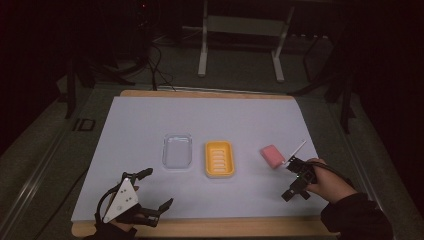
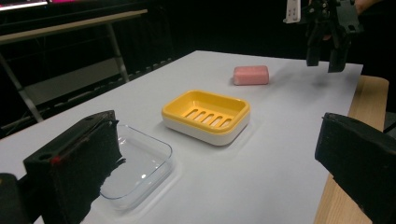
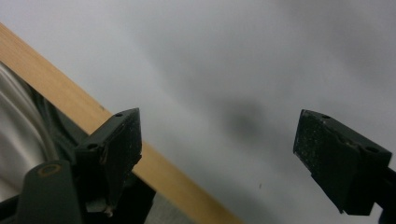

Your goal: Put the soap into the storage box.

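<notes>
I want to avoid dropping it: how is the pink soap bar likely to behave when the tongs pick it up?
The pink soap bar looks like a solid, rounded block, so it is probably stiff and fairly dense for its size. Its smooth, curved edges could let it slip between flat pads. It lies flat on the white table cover, so a push should slide it, not roll it.

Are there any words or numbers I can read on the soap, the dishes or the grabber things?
None can be read.
Pink soap bar: plain, no stamp visible.
Yellow slotted soap dish: no label.
Clear plastic lid: no marking.
Grey three-cornered plate on the left gripper: only small dots.
White tag on the right gripper: too blurred.
</notes>
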`<move>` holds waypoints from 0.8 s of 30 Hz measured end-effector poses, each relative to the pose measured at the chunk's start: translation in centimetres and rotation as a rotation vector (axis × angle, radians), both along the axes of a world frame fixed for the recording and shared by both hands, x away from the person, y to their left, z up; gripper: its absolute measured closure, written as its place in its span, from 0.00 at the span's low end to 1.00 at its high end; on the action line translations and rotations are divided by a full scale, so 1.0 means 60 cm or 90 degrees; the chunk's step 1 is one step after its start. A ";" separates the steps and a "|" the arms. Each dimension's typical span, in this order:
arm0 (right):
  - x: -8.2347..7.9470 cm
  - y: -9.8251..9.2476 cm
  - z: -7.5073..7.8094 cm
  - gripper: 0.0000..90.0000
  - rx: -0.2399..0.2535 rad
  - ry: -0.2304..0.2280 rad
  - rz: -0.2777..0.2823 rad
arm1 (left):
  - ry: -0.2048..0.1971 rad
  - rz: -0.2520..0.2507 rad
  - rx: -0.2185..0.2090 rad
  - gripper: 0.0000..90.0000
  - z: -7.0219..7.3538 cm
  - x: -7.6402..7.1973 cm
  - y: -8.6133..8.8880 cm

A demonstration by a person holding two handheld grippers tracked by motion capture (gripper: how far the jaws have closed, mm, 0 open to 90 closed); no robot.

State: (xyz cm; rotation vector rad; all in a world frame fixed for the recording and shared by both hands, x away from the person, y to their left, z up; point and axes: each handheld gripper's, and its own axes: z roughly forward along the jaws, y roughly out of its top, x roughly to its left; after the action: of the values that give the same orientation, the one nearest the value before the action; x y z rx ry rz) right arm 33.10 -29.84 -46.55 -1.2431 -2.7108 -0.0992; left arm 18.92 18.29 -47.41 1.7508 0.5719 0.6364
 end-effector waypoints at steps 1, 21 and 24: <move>0.000 0.000 0.000 0.18 0.000 0.000 0.000 | 0.000 0.000 0.000 0.01 0.000 0.000 0.000; 0.054 -0.025 0.018 0.15 -0.100 0.036 -0.078 | 0.001 0.000 0.000 0.01 0.000 0.000 0.000; 0.061 -0.027 0.020 0.20 -0.074 0.015 -0.069 | 0.002 -0.001 0.001 0.01 0.000 0.001 -0.001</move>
State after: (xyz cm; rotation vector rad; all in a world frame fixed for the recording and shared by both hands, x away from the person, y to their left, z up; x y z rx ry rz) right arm 36.77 -31.46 -45.38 -1.4135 -2.6620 0.0600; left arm 18.95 18.24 -47.43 1.7537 0.5724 0.6343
